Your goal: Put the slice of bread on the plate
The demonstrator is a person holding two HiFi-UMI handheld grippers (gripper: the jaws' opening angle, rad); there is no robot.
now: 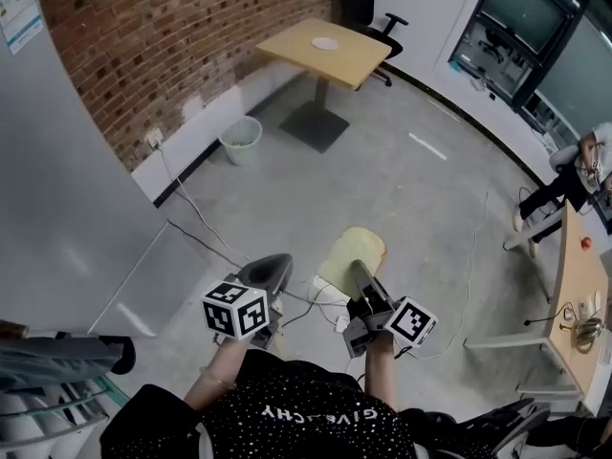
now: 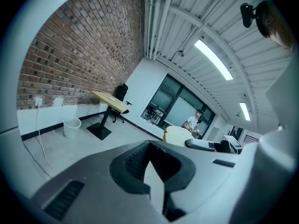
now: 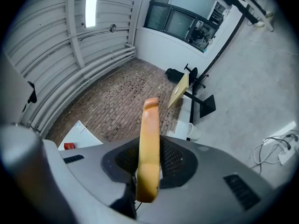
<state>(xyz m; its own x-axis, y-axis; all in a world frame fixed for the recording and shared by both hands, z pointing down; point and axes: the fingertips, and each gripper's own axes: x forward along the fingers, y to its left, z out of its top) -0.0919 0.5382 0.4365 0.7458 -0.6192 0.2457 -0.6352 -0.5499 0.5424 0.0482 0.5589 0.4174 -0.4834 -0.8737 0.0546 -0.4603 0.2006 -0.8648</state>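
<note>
The slice of bread (image 1: 352,256) is gripped by the right gripper (image 1: 361,280), whose jaws are closed narrowly on its lower end, and it is held in the air above the grey floor (image 1: 430,189). The left gripper (image 1: 266,272) is carried just beside it, jaws brought together and empty. The plate (image 1: 325,43) is set well apart, on the yellow table (image 1: 359,60).

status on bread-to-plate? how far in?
Done: the slice of bread is picked up, clamped between the pads of the right claw.
In hand: it is held in the air above the floor, far from the plate on the wooden table by the brick wall.
Left: reach the table, set the slice on the plate, release.
The left claw is shut on nothing.
</note>
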